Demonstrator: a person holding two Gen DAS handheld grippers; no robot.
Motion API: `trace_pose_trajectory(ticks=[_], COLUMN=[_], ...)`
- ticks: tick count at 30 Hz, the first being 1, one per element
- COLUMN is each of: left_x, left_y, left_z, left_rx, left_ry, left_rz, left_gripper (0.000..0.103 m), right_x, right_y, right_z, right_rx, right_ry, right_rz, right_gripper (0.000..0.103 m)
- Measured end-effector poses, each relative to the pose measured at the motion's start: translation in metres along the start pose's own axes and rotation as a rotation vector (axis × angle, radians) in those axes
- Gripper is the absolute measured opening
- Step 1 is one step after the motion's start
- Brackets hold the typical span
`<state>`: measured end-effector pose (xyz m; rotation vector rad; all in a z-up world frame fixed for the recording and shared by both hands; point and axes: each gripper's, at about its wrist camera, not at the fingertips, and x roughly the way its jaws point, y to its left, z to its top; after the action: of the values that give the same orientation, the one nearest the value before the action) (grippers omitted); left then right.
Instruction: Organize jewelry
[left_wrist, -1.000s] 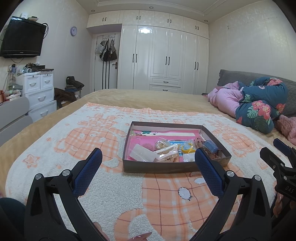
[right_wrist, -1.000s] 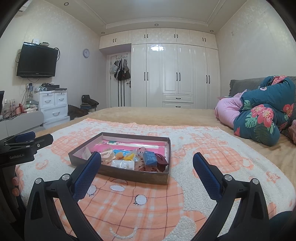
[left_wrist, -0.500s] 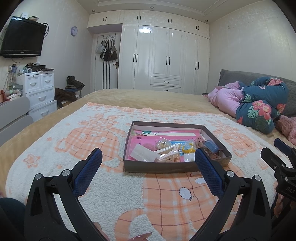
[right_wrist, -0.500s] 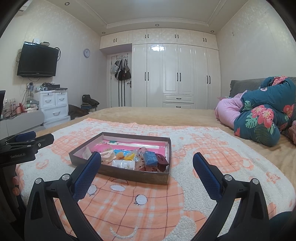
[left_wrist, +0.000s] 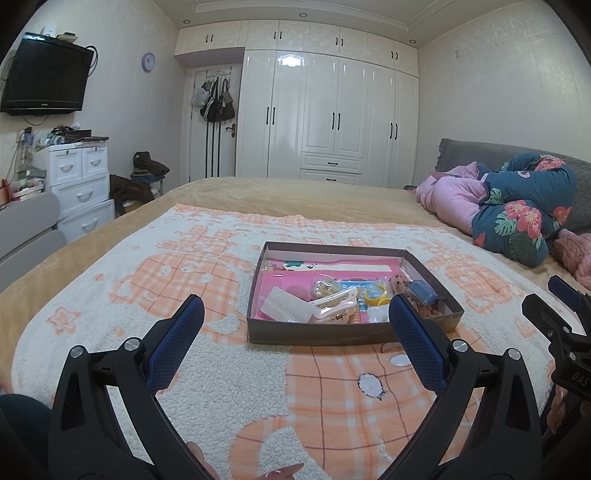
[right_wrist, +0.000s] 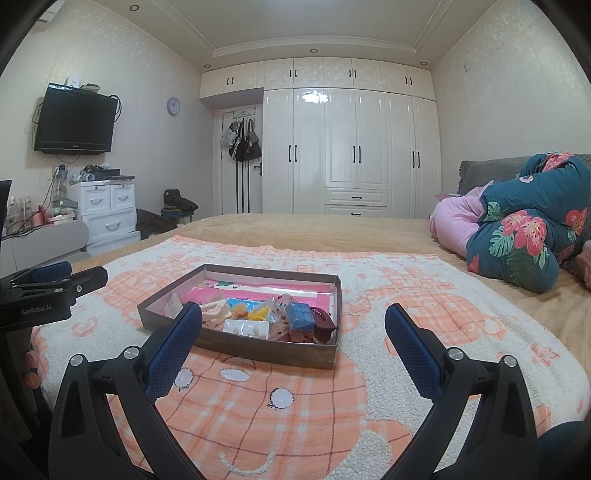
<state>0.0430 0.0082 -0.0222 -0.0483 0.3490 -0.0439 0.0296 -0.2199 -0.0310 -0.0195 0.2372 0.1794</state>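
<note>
Left wrist view: left gripper (left_wrist: 295, 315), black frame w/ blue textured pads, jaws spread wide apart, holding nothing, hovering above the fleecy white-and-orange checked blanket (left_wrist: 159, 273) on the bed. Shallow dark-grey cardboard tray (left_wrist: 347, 334) lies flat on the blanket just ahead, slightly right of centre; the right pad overlaps its near right corner in this view. Tray contents, loosely heaped toward the near side: pink lining sheet (left_wrist: 280, 277), clear plastic pouch (left_wrist: 286, 308), cream hair claw clip (left_wrist: 338, 301), yellow ring-shaped piece (left_wrist: 376, 297), small blue box (left_wrist: 423, 290). Smaller bits too jumbled to identify.

Right wrist view: right gripper (right_wrist: 293, 326), same build, jaws likewise wide apart and empty, set lower-right of the tray (right_wrist: 258, 349); its left pad covers part of the tray's near-left wall. Blue box (right_wrist: 301, 317) sits by a dark red comb-like item (right_wrist: 323, 323) at the near right corner. Left gripper body (right_wrist: 40, 295) shows at the left edge, beside the blanket.

Surroundings: rolled floral teal quilt (right_wrist: 524, 229) and pink bedding (right_wrist: 450, 225) well apart to the right; white wardrobe wall (right_wrist: 351, 155) behind; white drawer unit (right_wrist: 107, 210) and wall TV (right_wrist: 74, 120) at left.
</note>
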Motion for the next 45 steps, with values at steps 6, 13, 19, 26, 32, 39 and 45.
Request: trace_pose_trajectory(ticks=[6,13,19,26,32,39,45], left_x=[0.0000,-0.0002,-0.0002,-0.0010,-0.0010,0.0008,0.0035], left_y=[0.0000,-0.0002,-0.0004,0.0001,-0.0001,0.0005,0.0036], left_z=[0.0000,0.0000,-0.0001,-0.0002,-0.0003,0.0002,0.0018], left_rx=[0.000,0.000,0.001,0.002,0.003,0.012,0.004], left_ry=[0.000,-0.001,-0.001,-0.002,-0.002,0.007,0.016], left_rz=[-0.001,0.000,0.000,0.002,0.003,0.017,0.027], left_gripper=[0.092,0.092,0.092,0.092,0.092,0.092,0.092], right_x=[0.0000,-0.0001,-0.0002,-0.0001,-0.0009,-0.0023,0.0001], right_y=[-0.0001,-0.0004,-0.0003,-0.0003,-0.0004,-0.0008,-0.0032], right_z=[0.0000,-0.0005,-0.0005,-0.0004,-0.0012,-0.0013,-0.0004], right_rx=[-0.001,-0.001,-0.001,-0.001,-0.001,-0.001,0.007], right_ry=[0.000,-0.001,-0.002,-0.002,-0.003,-0.002,0.005], right_rz=[0.001,0.000,0.000,-0.001,-0.003,-0.009,-0.011], right_gripper=[0.097,0.097,0.097,0.097,0.097,0.097,0.097])
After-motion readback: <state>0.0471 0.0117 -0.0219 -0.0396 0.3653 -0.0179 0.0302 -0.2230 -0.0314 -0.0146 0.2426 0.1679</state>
